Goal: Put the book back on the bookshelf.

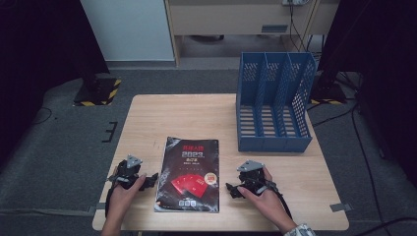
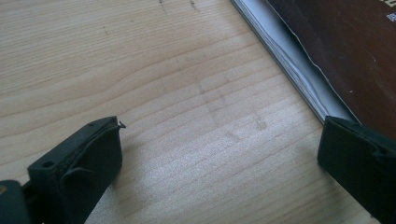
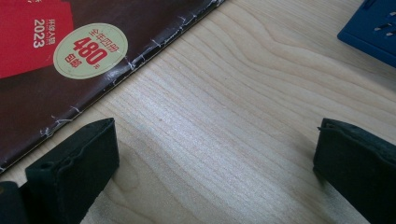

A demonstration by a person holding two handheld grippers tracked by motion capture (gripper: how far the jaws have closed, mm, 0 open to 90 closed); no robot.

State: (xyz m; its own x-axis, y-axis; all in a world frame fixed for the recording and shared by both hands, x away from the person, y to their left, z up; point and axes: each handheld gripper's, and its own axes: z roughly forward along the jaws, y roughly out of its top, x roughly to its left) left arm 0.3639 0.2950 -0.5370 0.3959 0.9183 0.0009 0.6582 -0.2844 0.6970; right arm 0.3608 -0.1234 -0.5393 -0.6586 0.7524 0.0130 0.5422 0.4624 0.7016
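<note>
Left tongs [image 1: 153, 178] nearest, I see them low on tabletop [image 1: 196, 110], jaws spread wide, nothing between. Dark magazine [image 1: 189, 174] lies flat between both tongs, closed, cover up; in left gripper view its page edge [image 2: 299, 70] sits just beside one jaw. Right tongs [image 1: 231, 191] on magazine's other side, jaws also wide apart, empty, bare wood between. Blue file rack [image 1: 273, 103] stands upright beyond right tongs, well apart from magazine.

magazine [image 2: 345, 51]: we only get a corner, rest runs off frame
cover text [image 1: 193, 153]: too tiny for us to read
</note>
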